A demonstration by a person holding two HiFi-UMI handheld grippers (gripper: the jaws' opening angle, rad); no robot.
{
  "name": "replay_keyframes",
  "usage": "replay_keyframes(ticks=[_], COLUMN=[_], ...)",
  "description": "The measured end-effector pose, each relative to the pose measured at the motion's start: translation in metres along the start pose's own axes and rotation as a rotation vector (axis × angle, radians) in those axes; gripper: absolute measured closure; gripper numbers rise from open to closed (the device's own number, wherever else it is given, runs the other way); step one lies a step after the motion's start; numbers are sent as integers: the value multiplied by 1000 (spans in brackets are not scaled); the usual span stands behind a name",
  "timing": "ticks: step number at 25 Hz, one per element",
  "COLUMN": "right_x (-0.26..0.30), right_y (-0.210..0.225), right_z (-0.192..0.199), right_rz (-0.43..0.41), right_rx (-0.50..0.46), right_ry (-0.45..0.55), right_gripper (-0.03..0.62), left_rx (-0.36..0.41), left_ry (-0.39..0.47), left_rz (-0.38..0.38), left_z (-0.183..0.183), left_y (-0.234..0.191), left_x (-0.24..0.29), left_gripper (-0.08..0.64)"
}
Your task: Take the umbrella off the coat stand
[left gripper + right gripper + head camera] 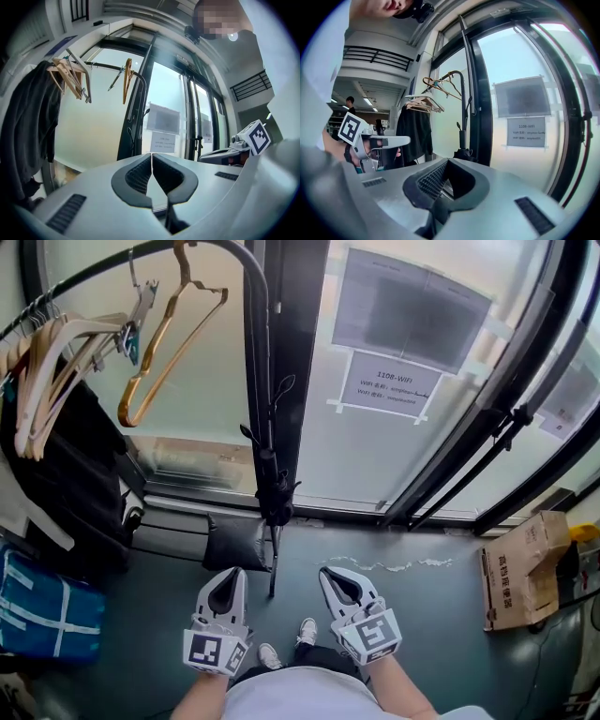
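A folded black umbrella (275, 491) hangs upright against the black post of the coat stand (255, 343), its tip pointing at the floor. It also shows as a dark bundle on the post in the right gripper view (463, 149) and faintly in the left gripper view (131, 137). My left gripper (230, 575) and right gripper (335, 575) sit side by side low in the head view, short of the umbrella and apart from it. The umbrella's tip lies between them, farther ahead. Both grippers' jaws are pressed together with nothing in them (151, 158) (446, 162).
Wooden hangers (56, 352) and a gold one (169, 334) hang on the rail, with dark clothes (66, 484) below. A blue bag (42, 610) lies at the left, a dark cushion (232, 542) by the post. A cardboard box (521, 568) stands right. Glass doors with a paper notice (390, 385) close the front.
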State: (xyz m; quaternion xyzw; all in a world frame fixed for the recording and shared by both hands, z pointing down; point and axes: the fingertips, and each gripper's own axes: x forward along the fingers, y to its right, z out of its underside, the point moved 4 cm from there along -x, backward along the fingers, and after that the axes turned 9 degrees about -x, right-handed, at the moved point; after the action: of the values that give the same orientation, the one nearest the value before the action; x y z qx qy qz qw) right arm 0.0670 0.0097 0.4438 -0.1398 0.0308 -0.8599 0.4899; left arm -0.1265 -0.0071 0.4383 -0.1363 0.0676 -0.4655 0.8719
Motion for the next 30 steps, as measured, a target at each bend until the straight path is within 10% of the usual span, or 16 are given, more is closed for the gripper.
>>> replay_keyframes(ticks=[12, 17, 30], right_x=[90, 127, 213], right_y=[50, 59, 62], right_z=[7, 16, 74], right_rz=[-119, -158, -233], right_rx=[-57, -65, 1], right_ry=[38, 37, -39], right_gripper=[571, 423, 286], left_rx=[45, 69, 68], left_ry=[26, 39, -29], left_rz=[-100, -130, -224], left_z=[-14, -22, -3], left_y=[-7, -14, -25], left_x=[35, 42, 29], left_gripper=[534, 534, 534])
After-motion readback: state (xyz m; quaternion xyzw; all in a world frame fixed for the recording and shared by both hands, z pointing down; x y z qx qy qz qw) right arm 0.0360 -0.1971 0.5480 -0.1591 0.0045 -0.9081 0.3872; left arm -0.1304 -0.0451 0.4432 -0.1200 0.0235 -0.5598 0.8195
